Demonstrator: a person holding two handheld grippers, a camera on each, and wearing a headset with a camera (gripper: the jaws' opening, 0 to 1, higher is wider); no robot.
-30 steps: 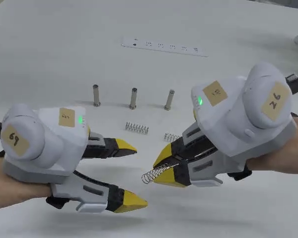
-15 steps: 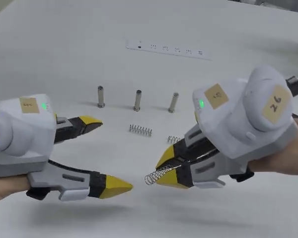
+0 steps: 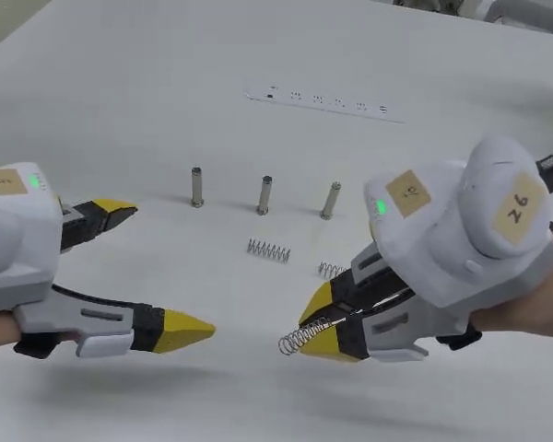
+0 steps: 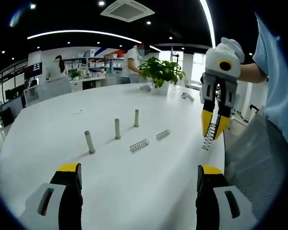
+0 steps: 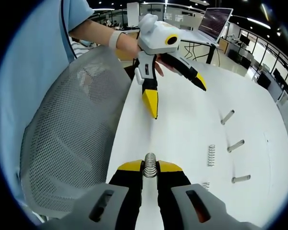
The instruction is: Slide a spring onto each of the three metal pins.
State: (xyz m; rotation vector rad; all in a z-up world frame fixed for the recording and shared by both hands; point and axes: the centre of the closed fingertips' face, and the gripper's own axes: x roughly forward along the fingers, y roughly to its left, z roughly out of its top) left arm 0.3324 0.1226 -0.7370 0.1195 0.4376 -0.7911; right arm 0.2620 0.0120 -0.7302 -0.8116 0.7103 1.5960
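None of the three short grey metal pins carries a spring yet. The left pin (image 3: 196, 186), the middle pin (image 3: 265, 194) and the right pin (image 3: 331, 199) stand upright and bare in a row on the white table (image 3: 120, 110). All three placements are therefore left to do, though the first looks to be in hand.

A small coiled steel-wire spring, the held spring (image 3: 300, 336), is pinched in the right gripper (image 3: 315, 324). Its black, yellow-tipped jaws are closed on one end of the coil, and the rest juts free past the tips toward the person's left. The right gripper view looks along the coil (image 5: 150, 165), squeezed between both jaws.

Two more springs lie flat on the table on the person's side of the pins. The first loose spring (image 3: 268, 250) lies near the middle pin. The second loose spring (image 3: 329, 270) is partly hidden behind the right gripper, so how exactly it lies is hard to tell.

The right gripper hovers above the table, nearer the person than the pins and well apart from them, with its tips aimed left and slightly down. The left gripper (image 3: 157, 269) is off to the left with its jaws spread wide and nothing between them, tips pointing right. To go on, the held spring would probably need turning so that its free end faces down over a pin's top.
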